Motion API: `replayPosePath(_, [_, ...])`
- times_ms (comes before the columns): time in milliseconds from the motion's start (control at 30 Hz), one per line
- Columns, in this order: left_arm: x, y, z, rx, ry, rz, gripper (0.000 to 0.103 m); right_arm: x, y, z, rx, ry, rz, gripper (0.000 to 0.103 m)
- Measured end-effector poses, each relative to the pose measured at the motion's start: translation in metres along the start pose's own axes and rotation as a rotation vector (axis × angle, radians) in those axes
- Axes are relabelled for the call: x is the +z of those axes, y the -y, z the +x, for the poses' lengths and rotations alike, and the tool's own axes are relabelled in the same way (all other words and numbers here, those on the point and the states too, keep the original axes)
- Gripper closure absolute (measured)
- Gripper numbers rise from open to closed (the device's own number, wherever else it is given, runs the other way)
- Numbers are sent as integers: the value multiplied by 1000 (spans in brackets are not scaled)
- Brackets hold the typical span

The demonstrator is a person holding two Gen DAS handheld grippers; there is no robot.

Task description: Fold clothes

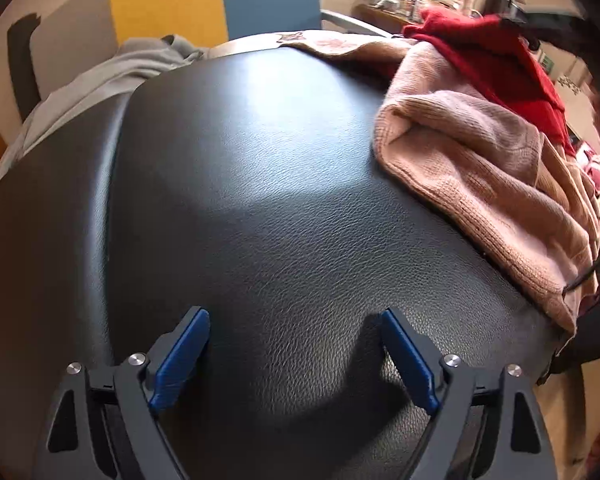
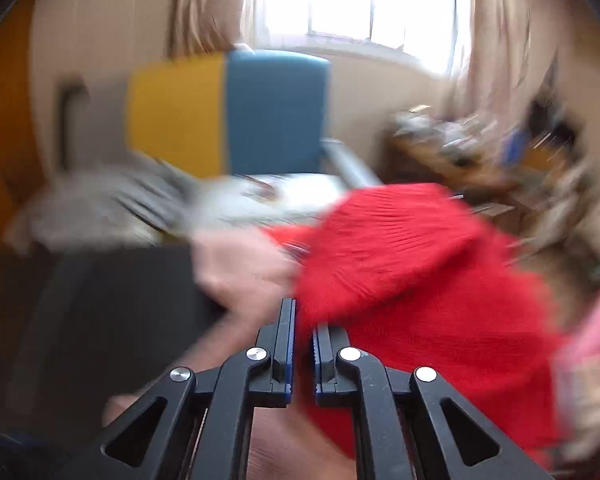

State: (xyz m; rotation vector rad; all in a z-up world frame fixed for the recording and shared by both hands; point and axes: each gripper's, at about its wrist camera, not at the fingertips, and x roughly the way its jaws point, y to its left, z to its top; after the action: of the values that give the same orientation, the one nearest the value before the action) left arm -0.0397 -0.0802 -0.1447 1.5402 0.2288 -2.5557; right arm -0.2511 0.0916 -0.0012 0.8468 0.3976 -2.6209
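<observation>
one red sweater point(image 2: 412, 264), one pink knit point(image 1: 480, 168), perhaps one grey garment point(image 1: 112, 68)

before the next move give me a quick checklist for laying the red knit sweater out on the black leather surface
1. Right gripper closed on the red knit sweater: ok, jaws nearly together with red fabric between the tips.
2. Left gripper free to help: ok, jaws wide open, nothing between them.
3. Bare space on the black leather surface: ok, open area ahead of the left gripper.
4. Pink knit garment out of the way: not ok, it lies over the surface's right edge.
5. Sweater clear of the pile: cannot tell, right wrist view is blurred.
</observation>
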Motion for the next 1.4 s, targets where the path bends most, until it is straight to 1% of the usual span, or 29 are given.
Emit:
replayPosePath(33, [-1, -1, -1, 1, -4, -4, 16, -7, 3, -10, 32, 0, 37, 86])
replayPosePath(67, [-2, -2, -3, 4, -7, -6, 16, -14, 8, -18, 56, -11, 81, 70])
replayPosePath(100, [-4, -3, -4, 6, -10, -8, 17, -21, 11, -27, 56, -13, 110, 46])
replayPosePath(133, [-6, -3, -5, 8, -12, -13, 18, -28, 13, -35, 50, -9, 133, 38])
replayPosePath(167, [-8, -2, -7, 10, -13, -19, 18, -37, 16, -44, 42, -1, 151, 31])
replayPosePath(300, [-7, -4, -8, 14, -24, -44, 20, -62, 39, -53, 16, -28, 209, 31])
replayPosePath(367, [1, 0, -10, 17, -19, -34, 26, -69, 54, -53, -3, -47, 234, 31])
replayPosePath(400, [8, 2, -13, 18, -8, -30, 31, -72, 61, -53, -12, -54, 245, 31])
replayPosePath(500, [47, 15, -31, -5, 70, -18, 31, -85, 78, -52, -36, -71, 276, 29])
replayPosePath(567, [81, 35, -48, -14, 144, 18, 31, -95, 85, -51, -61, -90, 275, 29])
replayPosePath(667, [132, 81, -73, -10, 251, 121, 30, -104, 91, -43, -94, -121, 263, 29])
replayPosePath(767, [174, 128, -81, -33, 302, 197, 30, -115, 97, -36, -107, -149, 270, 28])
replayPosePath(833, [196, 163, -80, -40, 328, 260, 30, -128, 104, -34, -106, -165, 286, 26])
replayPosePath(900, [218, 195, -68, -44, 322, 311, 30, -141, 108, -30, -88, -187, 303, 23])
replayPosePath(1000, [243, 232, -41, -51, 274, 362, 30, -159, 111, -20, -64, -226, 329, 23])
replayPosePath(1067, [253, 249, -20, 14, 263, 394, 30, -167, 113, -14, -51, -238, 343, 22])
replayPosePath(1133, [267, 261, 8, 79, 224, 394, 30, -171, 114, -12, -39, -230, 353, 19])
replayPosePath(1167, [272, 261, 21, 100, 193, 386, 30, -172, 115, -10, -33, -226, 358, 16])
replayPosePath(1233, [277, 259, 46, 110, 118, 363, 30, -174, 115, -7, -24, -222, 361, 11])
replayPosePath(1300, [279, 256, 63, 105, 74, 341, 30, -177, 114, -3, -19, -216, 361, 5])
replayPosePath(1333, [279, 255, 67, 94, 66, 331, 36, -177, 113, -2, -20, -214, 355, 3])
replayPosePath(1367, [278, 257, 68, 77, 70, 326, 45, -177, 111, -2, -23, -213, 348, 1])
replayPosePath(1400, [276, 258, 68, 37, 71, 326, 79, -178, 110, -1, -26, -213, 340, 1])
